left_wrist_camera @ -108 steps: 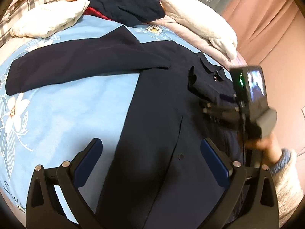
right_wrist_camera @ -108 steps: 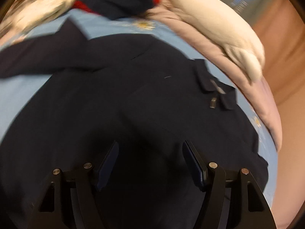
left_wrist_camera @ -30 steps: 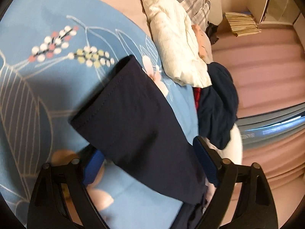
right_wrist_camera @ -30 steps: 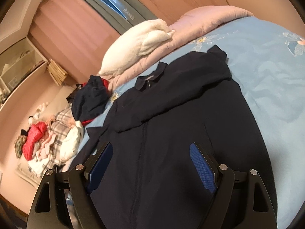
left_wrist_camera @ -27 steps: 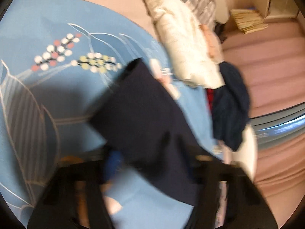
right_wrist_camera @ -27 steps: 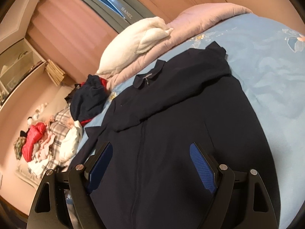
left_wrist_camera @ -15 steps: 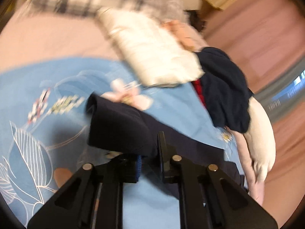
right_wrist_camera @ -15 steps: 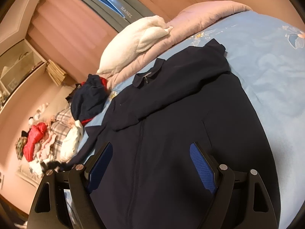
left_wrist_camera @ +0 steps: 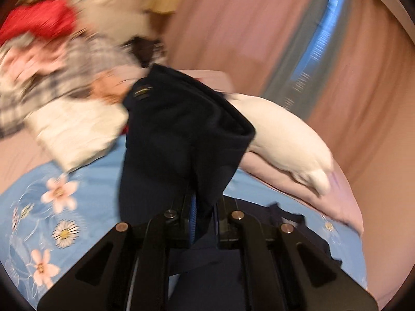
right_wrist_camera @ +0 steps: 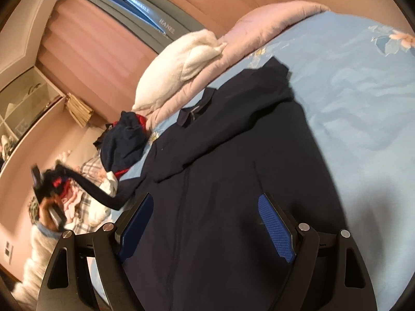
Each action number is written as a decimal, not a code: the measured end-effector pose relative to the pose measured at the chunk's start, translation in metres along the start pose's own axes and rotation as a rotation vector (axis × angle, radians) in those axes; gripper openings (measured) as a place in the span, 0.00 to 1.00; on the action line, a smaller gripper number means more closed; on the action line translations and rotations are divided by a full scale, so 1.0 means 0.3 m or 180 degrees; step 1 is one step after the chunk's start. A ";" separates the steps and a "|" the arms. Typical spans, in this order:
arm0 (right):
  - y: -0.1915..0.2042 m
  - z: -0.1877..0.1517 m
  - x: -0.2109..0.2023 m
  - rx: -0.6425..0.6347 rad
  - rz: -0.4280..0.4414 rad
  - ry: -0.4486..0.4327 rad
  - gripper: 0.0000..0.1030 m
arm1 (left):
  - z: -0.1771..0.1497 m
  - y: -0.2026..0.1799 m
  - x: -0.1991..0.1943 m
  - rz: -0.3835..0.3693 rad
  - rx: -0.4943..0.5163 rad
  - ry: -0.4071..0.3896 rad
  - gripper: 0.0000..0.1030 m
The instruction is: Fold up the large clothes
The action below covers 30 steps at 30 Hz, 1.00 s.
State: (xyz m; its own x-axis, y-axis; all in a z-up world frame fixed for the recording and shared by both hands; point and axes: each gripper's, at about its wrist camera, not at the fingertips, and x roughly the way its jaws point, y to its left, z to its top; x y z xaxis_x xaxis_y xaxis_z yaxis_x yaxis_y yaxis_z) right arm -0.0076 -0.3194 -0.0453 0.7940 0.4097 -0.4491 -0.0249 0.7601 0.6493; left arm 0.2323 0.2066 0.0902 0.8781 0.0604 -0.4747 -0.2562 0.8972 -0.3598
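A large navy jacket (right_wrist_camera: 233,181) lies spread on the blue floral bedsheet (right_wrist_camera: 363,90), collar toward the pillows, one sleeve folded across its chest. My left gripper (left_wrist_camera: 203,207) is shut on the end of the other sleeve (left_wrist_camera: 181,134) and holds it lifted off the bed. In the right wrist view that sleeve (right_wrist_camera: 96,189) stretches up from the jacket to the left gripper (right_wrist_camera: 48,184) at the far left. My right gripper (right_wrist_camera: 205,223) is open and empty, hovering above the jacket's lower front.
A white pillow (right_wrist_camera: 181,64) and a pink quilt (right_wrist_camera: 259,31) lie along the head of the bed. A heap of other clothes, dark blue (right_wrist_camera: 124,142), plaid, white and red, sits at the bed's left side. Pink curtains hang behind.
My left gripper has closed on the sleeve cuff and lifted it off the sheet, swinging toward the jacket body. The right gripper has stayed still and open.
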 end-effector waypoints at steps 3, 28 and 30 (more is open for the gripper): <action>-0.016 0.002 -0.027 -0.0032 -0.0007 -0.0041 0.81 | -0.029 -0.176 0.022 -0.0224 0.0244 0.0096 0.08; -0.022 0.148 0.252 0.0450 0.0074 0.0753 0.83 | -0.585 -0.366 0.226 -0.1392 0.0485 0.1638 0.92; 0.005 0.165 0.345 0.0401 0.0078 0.0800 0.82 | -0.559 -0.236 0.232 -0.1348 0.0236 0.1593 0.92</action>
State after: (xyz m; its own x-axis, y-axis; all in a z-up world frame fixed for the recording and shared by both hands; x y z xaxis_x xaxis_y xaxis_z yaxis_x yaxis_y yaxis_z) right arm 0.1047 -0.3010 -0.0604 0.6182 0.5514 -0.5602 0.0460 0.6861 0.7260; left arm 0.2437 0.0739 -0.0520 0.5983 -0.4992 -0.6268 0.1145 0.8275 -0.5497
